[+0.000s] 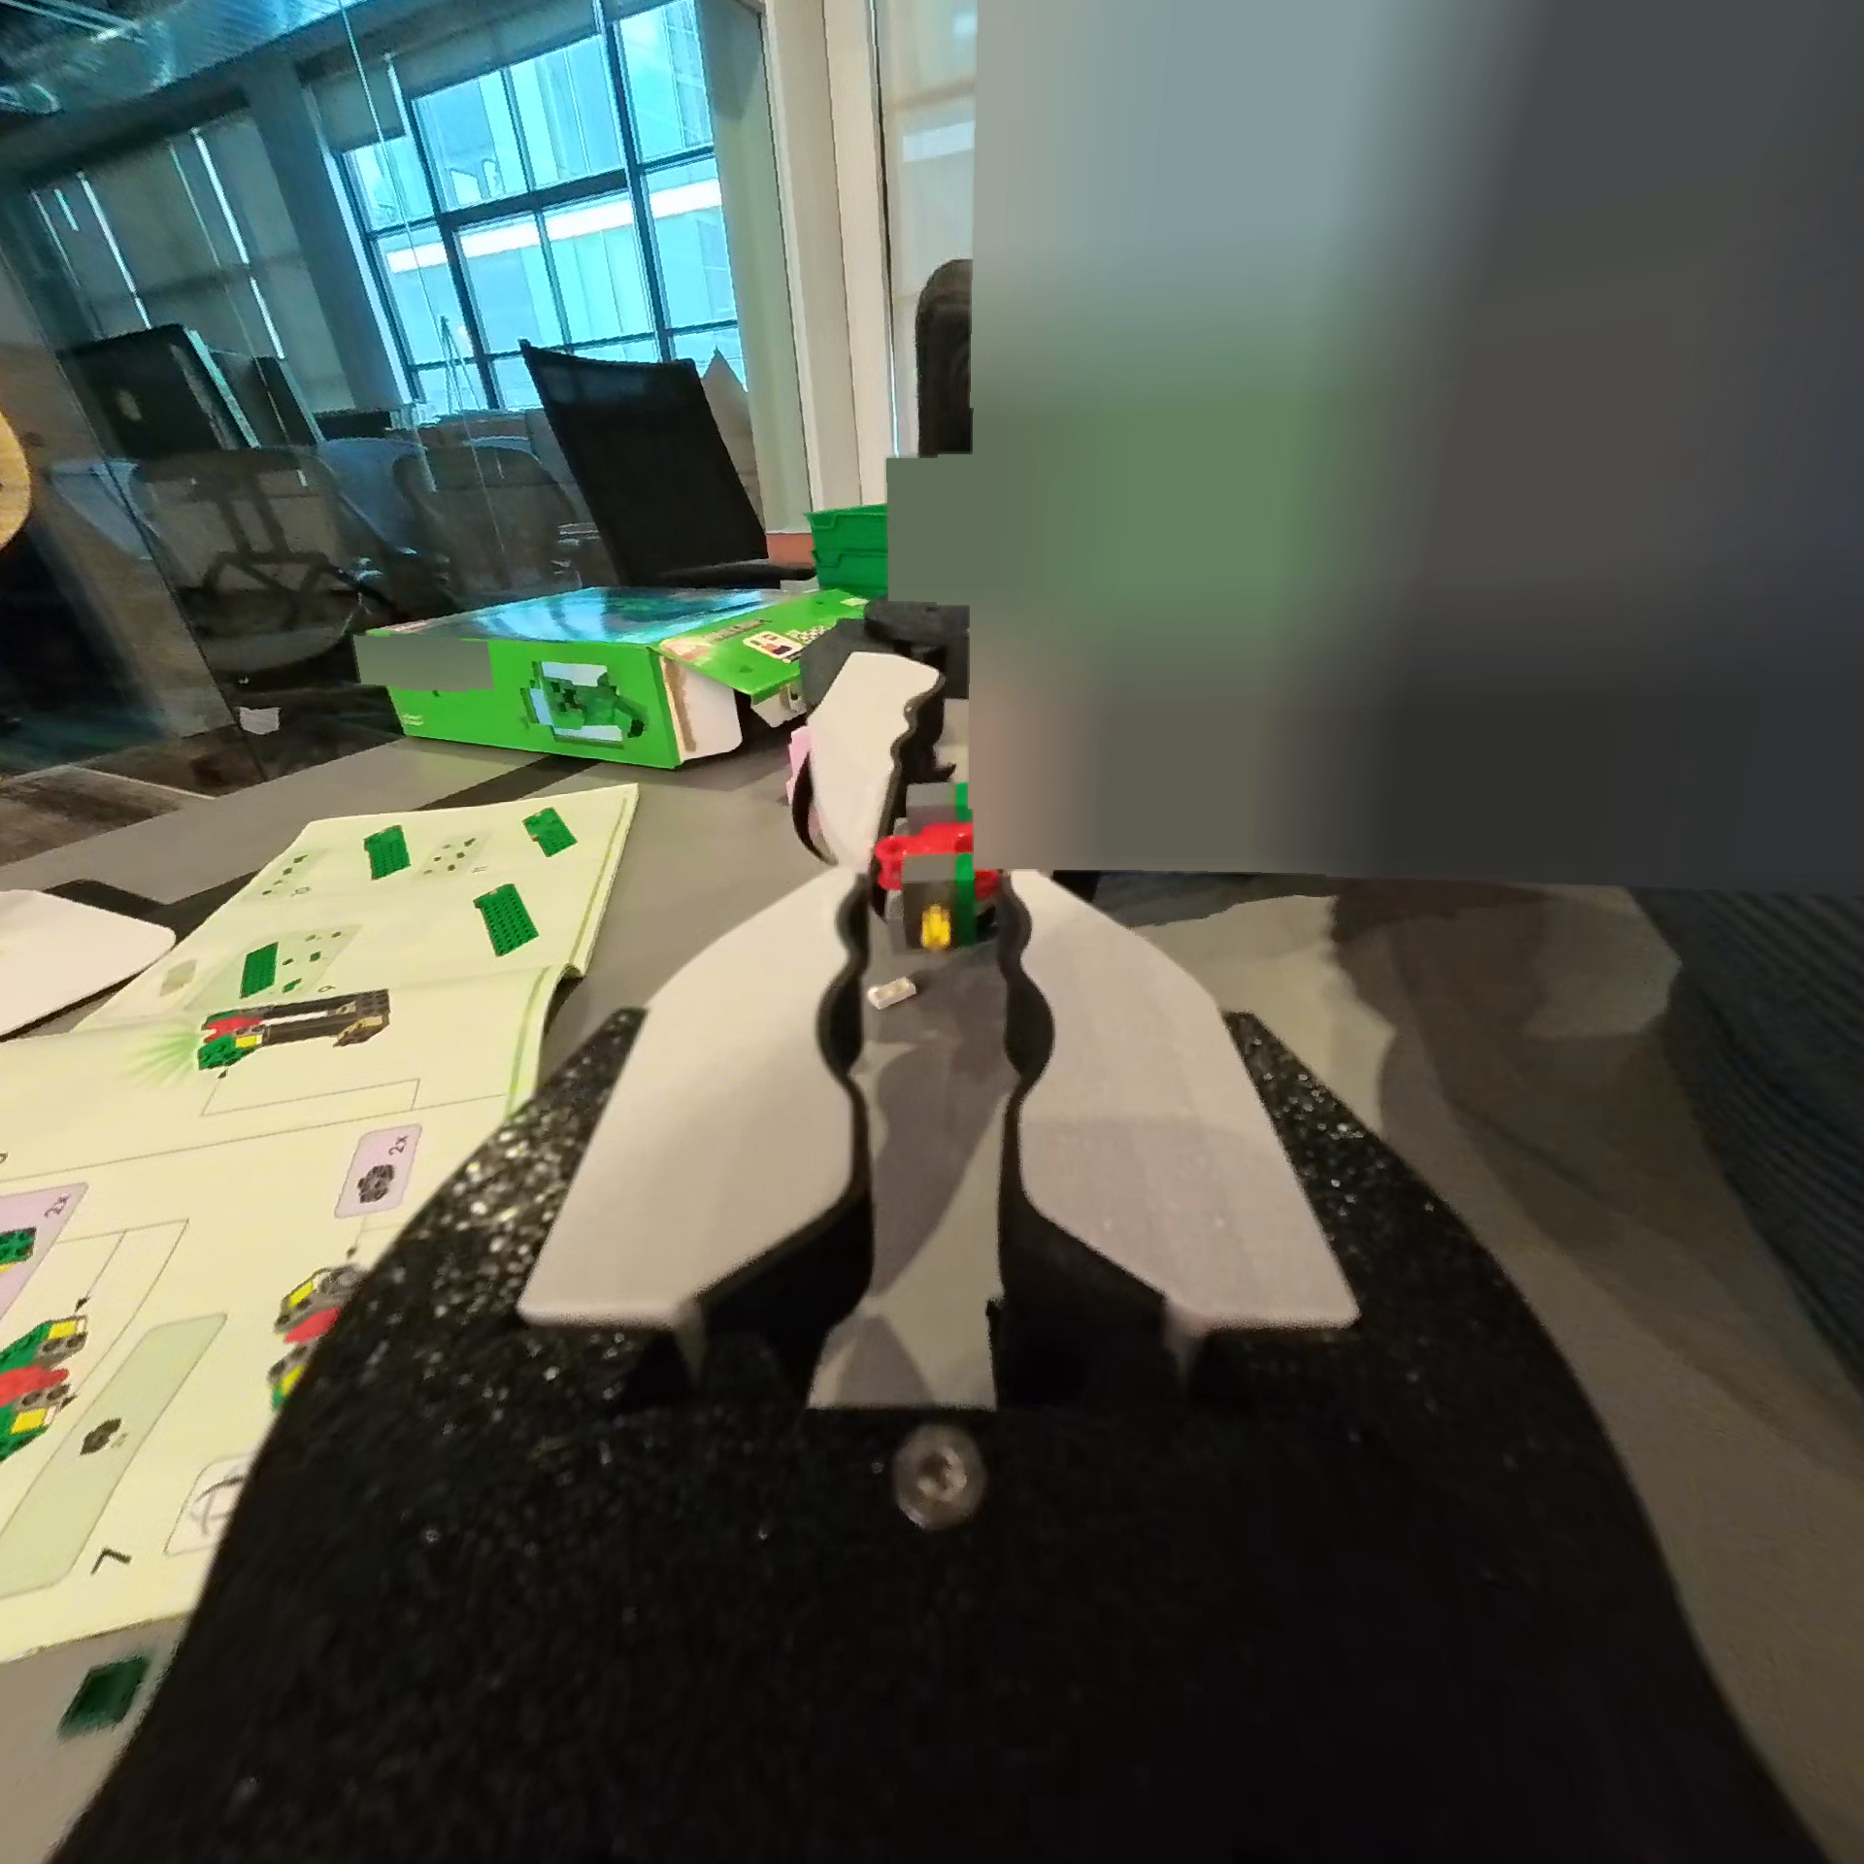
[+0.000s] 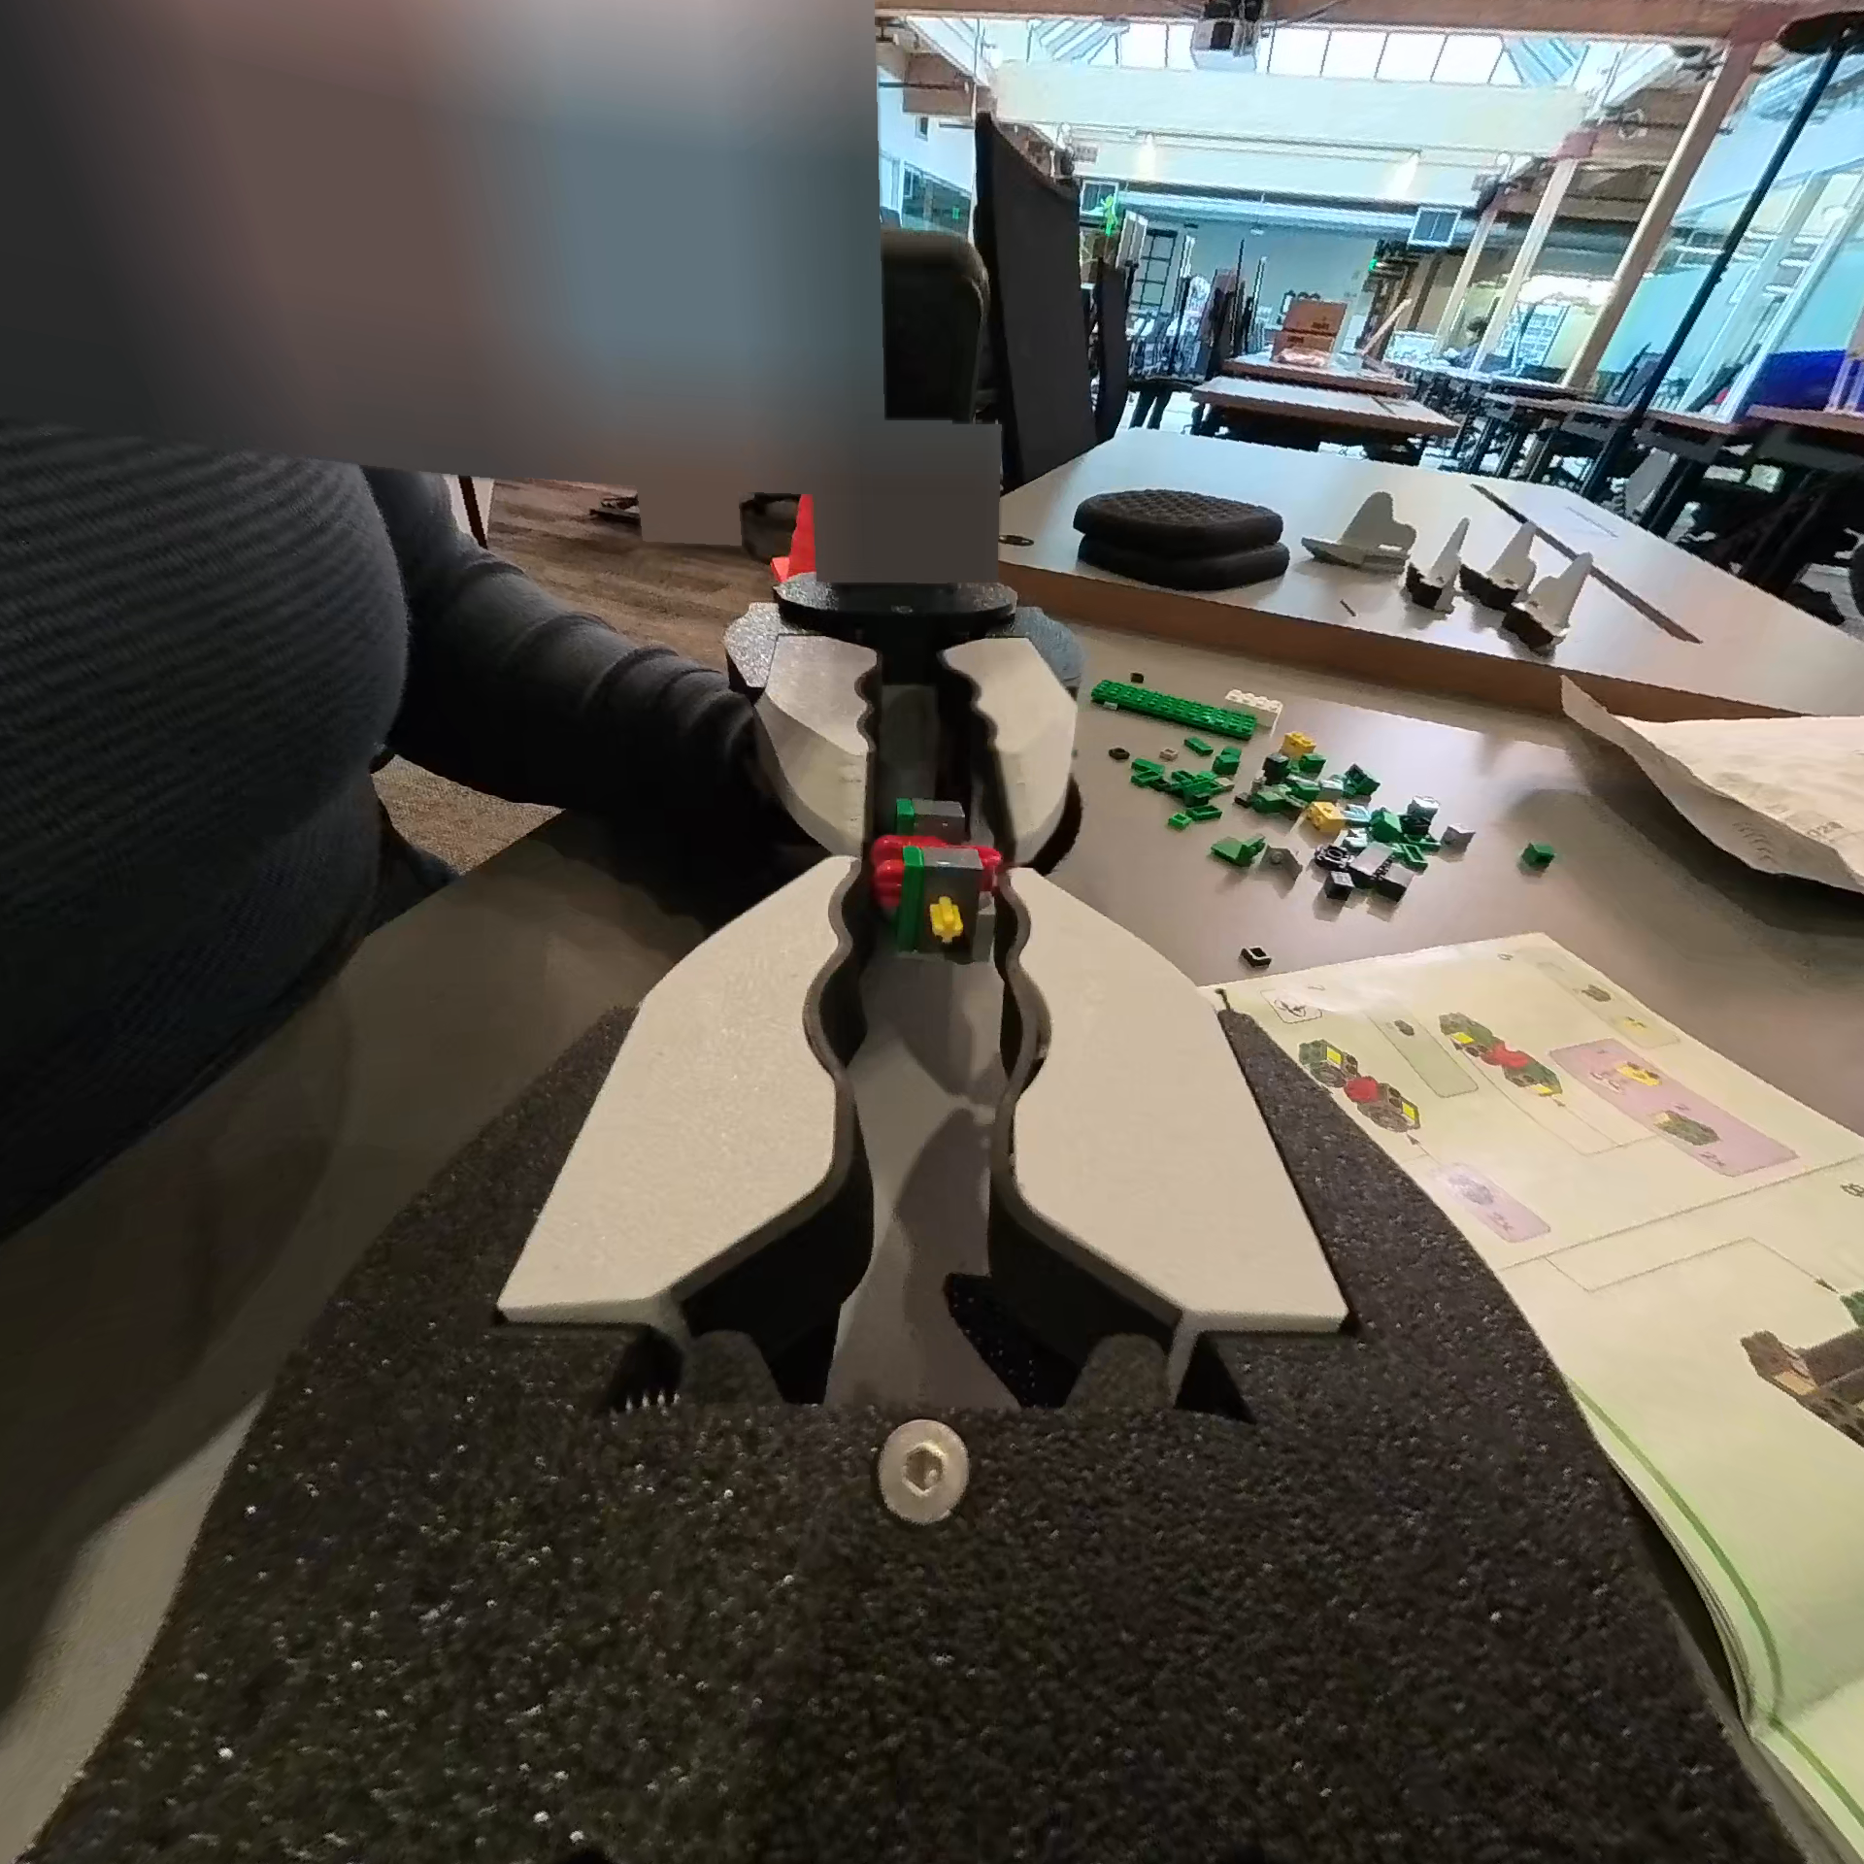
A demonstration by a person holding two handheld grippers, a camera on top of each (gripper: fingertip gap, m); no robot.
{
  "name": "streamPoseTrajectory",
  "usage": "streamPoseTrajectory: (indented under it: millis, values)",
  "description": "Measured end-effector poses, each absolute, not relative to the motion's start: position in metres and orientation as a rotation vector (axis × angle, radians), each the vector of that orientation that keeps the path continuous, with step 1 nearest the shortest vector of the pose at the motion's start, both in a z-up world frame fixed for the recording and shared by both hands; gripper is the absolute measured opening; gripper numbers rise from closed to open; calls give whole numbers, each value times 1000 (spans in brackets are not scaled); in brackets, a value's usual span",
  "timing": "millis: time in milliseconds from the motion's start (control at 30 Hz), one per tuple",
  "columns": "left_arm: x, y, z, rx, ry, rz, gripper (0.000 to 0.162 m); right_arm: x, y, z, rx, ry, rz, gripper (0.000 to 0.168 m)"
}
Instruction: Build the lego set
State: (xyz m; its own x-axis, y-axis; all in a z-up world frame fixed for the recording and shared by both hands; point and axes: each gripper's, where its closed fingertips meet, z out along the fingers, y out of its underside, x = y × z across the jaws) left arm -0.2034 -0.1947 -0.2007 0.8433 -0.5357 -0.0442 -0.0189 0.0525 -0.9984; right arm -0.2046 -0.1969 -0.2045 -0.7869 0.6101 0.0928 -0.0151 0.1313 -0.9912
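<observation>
Two grippers tip to tip, left gripper (image 1: 933, 913) and right gripper (image 2: 923, 913) jaws each clamping one lego assembly (image 2: 940, 901)

We look from two wrist cameras, each low and close behind its own jaws, facing each other across the table (image 1: 706, 827). Both views share the small lego assembly (image 1: 936, 898) (image 2: 938, 898) at 12 o'clock, very near. The instruction booklet (image 1: 303, 1009) (image 2: 1574, 1160) is at 9 o'clock on the left view, 3 o'clock on the right.

The left tool (image 1: 933, 908) pinches a small lego assembly (image 1: 933, 893) above the grey table (image 1: 706, 857).
</observation>
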Motion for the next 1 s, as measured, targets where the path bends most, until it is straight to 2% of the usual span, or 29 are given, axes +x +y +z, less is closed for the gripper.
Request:
streamPoseTrajectory:
  millis: [200, 600, 733, 1000]
  values:
    - [-202, -196, -201, -1468, 498, -349, 16, -203, -198, -204, -561, -1934, 1714, 22]
    - [-233, -193, -211, -1547, 454, -118, 16, -210, -158, -202, -652, -1778, 1559, 30]
    - [-259, -190, -223, -1691, 340, -42, 16, -217, -129, -203, -765, -1657, 1437, 33]
    - [-271, -188, -264, -1990, 333, 1, 16, -219, -88, -209, -887, -1507, 1183, 28]
